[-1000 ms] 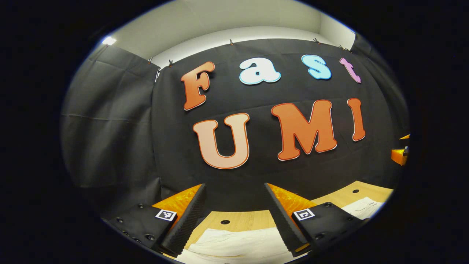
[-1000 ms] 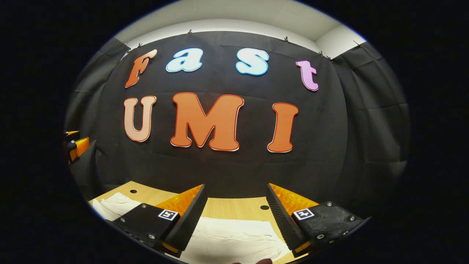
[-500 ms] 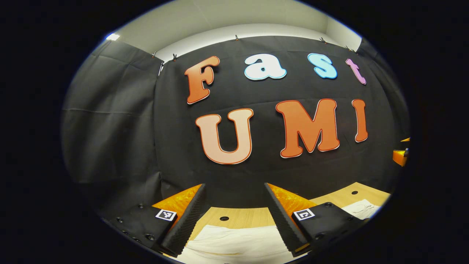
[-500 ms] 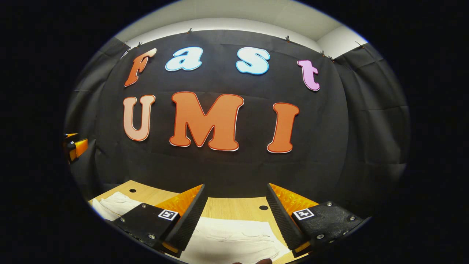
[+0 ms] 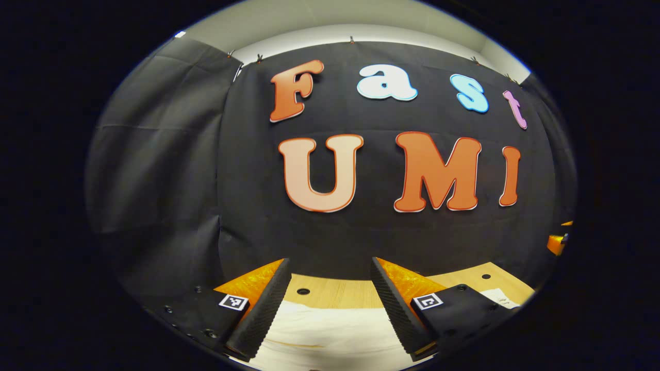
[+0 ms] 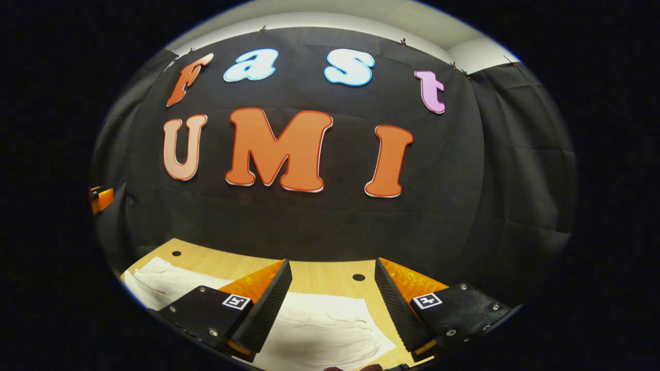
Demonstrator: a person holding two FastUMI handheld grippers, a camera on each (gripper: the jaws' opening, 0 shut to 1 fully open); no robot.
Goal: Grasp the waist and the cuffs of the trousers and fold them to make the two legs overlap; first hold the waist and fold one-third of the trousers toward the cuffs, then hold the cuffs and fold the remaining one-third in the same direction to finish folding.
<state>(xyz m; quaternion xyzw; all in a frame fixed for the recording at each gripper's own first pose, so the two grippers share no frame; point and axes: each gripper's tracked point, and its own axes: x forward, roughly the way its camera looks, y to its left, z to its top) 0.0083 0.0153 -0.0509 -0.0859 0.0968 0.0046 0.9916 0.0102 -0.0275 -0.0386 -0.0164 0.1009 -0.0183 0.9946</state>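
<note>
On the bench (image 6: 319, 275), white trousers (image 6: 319, 330) lay cut off at the frame edge beneath both spread grippers, left gripper (image 5: 327, 301) and right gripper (image 6: 332, 301), neither touching cloth.

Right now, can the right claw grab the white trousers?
Probably yes. The right claw is open above the white trousers on the wooden table, with nothing between them.

No readable text apart from the wall.

My two cameras sit low over the tabletop (image 5: 335, 291), facing the booth wall (shared backdrop) side by side.
</note>
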